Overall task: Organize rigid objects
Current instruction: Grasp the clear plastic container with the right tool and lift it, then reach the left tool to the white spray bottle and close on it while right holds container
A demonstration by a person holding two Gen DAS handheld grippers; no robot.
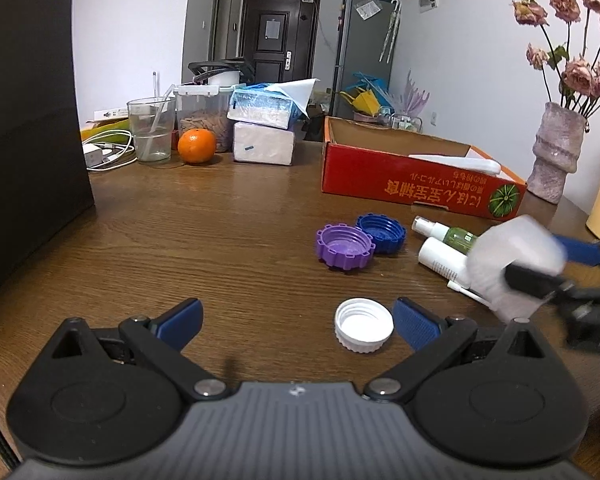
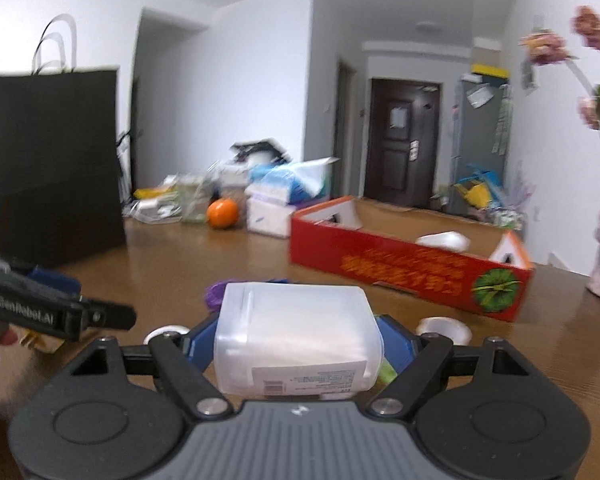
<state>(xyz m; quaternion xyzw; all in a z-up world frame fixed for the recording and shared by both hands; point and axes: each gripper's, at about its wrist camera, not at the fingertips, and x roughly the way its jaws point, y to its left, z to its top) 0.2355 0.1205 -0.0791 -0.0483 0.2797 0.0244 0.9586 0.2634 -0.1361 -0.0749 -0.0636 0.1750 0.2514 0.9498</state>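
Right now my right gripper (image 2: pixel 298 344) has its blue pads clamped on both sides of the translucent white jar (image 2: pixel 296 336), which is lifted off the wooden table (image 1: pixel 220 232) and looks blurred in the left wrist view. My left gripper (image 1: pixel 296 320) hangs low with its jaws spread wide and nothing between them, the white cap (image 1: pixel 364 330) lying just beside its right finger. I judge the red cardboard box (image 2: pixel 404 272) ahead to be the target. To do this well I would carry the jar level, clear the near wall, keep away from the vase (image 1: pixel 556 152), and release only once it sits inside.
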